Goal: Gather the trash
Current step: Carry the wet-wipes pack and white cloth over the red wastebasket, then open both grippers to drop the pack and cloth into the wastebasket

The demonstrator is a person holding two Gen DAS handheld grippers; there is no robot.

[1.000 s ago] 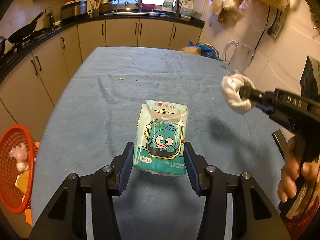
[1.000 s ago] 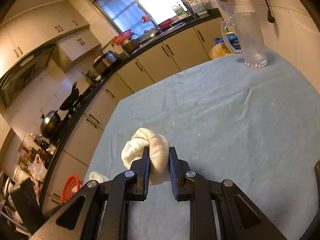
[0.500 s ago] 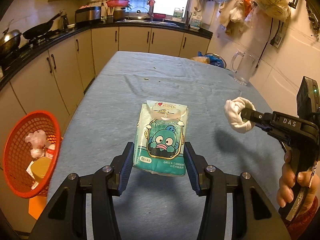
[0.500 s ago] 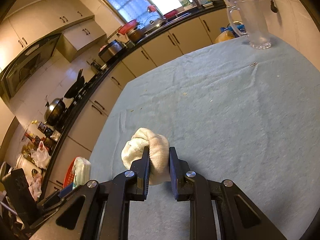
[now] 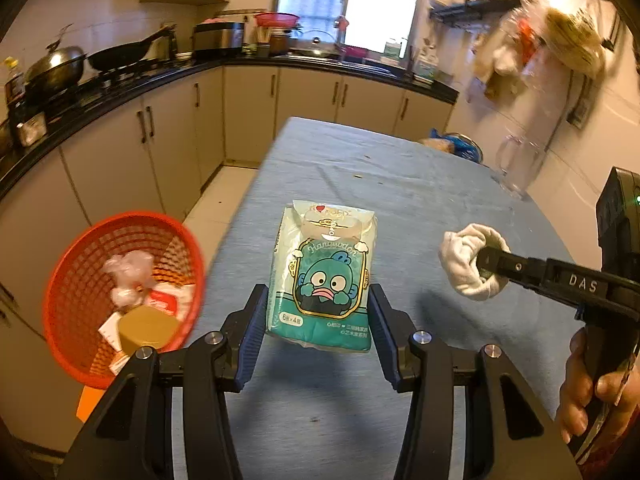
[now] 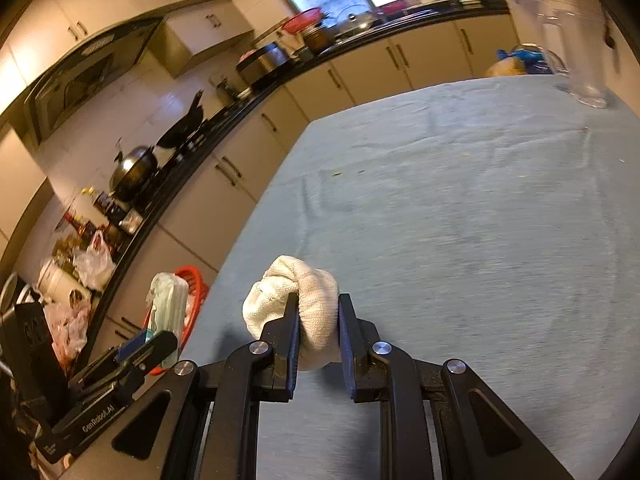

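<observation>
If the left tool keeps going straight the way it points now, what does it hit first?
Probably the blue cloth-covered table. The left tool, clamped on the teal cartoon-printed tissue pack, aims down over the tabletop, with nothing standing in that line. The red mesh basket sits off to the left, though depth is unclear.

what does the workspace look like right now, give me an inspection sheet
surface: table under a blue-grey cloth, a few crumbs on it
job's things: green tissue pack and white wad, both held clear of the cloth; red basket off the table's left edge, already holding scraps
clutter: clear jug and a blue bag at the far right of the table
grippers: left gripper shut on the tissue pack; right gripper shut on the white wad
cables: one dark cord hangs on the right wall near the jug
surroundings: kitchen counter with pans, cabinets, window, bags hung on a wall rack
</observation>
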